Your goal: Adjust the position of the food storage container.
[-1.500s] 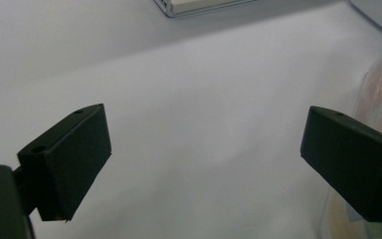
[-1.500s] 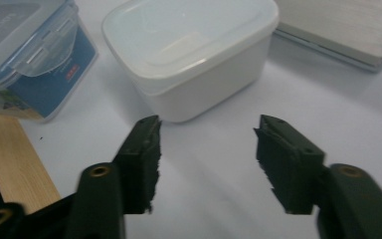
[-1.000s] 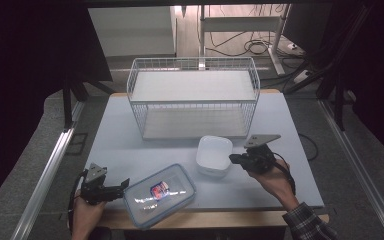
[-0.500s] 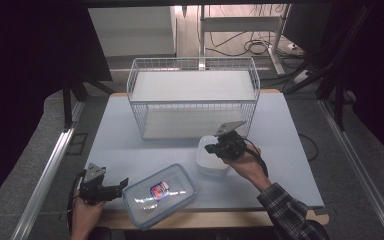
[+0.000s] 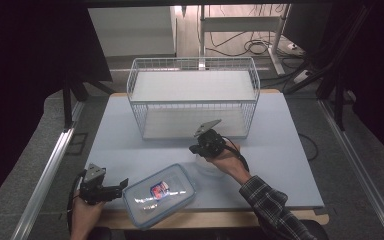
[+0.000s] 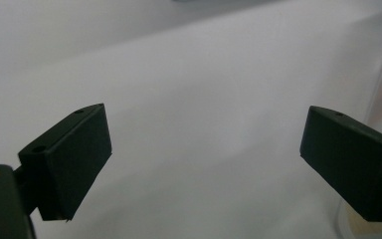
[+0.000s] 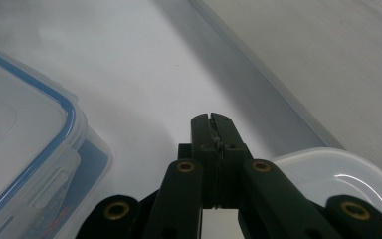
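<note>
R jaws pressed together on nothing, right gripper (image 5: 196, 148) centre frame, over small white plastic tub (image 7: 348, 172). L jaws wide apart, left gripper (image 5: 123, 184) lower left beside clear blue-rimmed lidded plastic box (image 5: 159, 194) on worktop (image 5: 280, 150). Step, I'd judge: approach. Next: open R jaws before grabbing.

Plaid sleeve (image 5: 267, 200); black right claw (image 7: 213, 124) with brass-ringed screws.

A pale table (image 5: 290, 165) stands on grey floor (image 5: 45, 125), with cables (image 5: 252, 47) and dark surroundings beyond.
</note>
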### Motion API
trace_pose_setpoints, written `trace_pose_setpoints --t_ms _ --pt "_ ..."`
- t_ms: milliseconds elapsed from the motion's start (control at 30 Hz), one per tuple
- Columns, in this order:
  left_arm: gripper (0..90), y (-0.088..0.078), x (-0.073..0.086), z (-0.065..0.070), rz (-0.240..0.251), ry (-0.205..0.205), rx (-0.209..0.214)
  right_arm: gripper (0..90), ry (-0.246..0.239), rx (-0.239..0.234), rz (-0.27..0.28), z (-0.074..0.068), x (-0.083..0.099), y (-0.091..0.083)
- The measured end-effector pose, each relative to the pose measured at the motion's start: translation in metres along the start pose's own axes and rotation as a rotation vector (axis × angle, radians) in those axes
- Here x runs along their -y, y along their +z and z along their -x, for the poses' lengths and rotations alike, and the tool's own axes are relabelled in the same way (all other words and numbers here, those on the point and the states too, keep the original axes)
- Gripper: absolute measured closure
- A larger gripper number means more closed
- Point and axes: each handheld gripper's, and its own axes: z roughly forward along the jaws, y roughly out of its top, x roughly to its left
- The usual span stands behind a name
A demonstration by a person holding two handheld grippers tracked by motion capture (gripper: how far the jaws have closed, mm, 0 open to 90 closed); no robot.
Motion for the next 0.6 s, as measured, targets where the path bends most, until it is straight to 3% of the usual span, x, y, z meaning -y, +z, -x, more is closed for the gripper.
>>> trace_pose_setpoints --t_ms 367,600 --pt "6.1 0.000 0.000 -0.001 -0.004 -0.014 0.010 89.3 0.020 0.008 -0.009 0.007 0.018 -0.020" --pt "6.4 0.001 0.000 0.000 -0.011 -0.021 0.016 89.3 0.073 0.035 0.006 0.019 0.038 -0.040"
